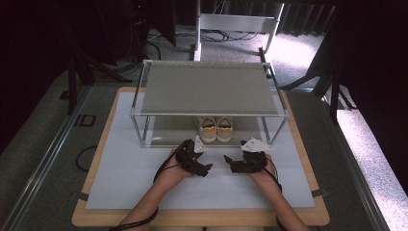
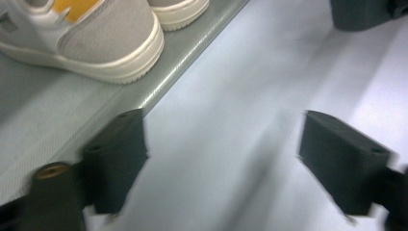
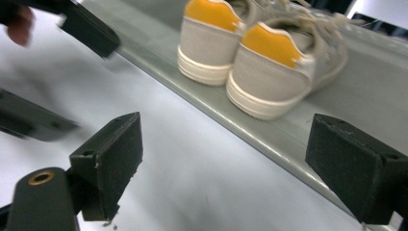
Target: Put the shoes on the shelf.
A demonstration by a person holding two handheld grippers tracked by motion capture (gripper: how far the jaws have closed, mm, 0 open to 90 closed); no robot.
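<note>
White mat [image 1: 144, 183] covers wooden tabletop [image 1: 96, 168]; white frame stand [image 1: 235, 21] on floor beyond, cables nearby.

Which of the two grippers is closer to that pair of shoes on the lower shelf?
Left. The left gripper sits just in front of the shoes, slightly to their left; the right gripper lies farther toward their right. Both are open and empty.
</note>
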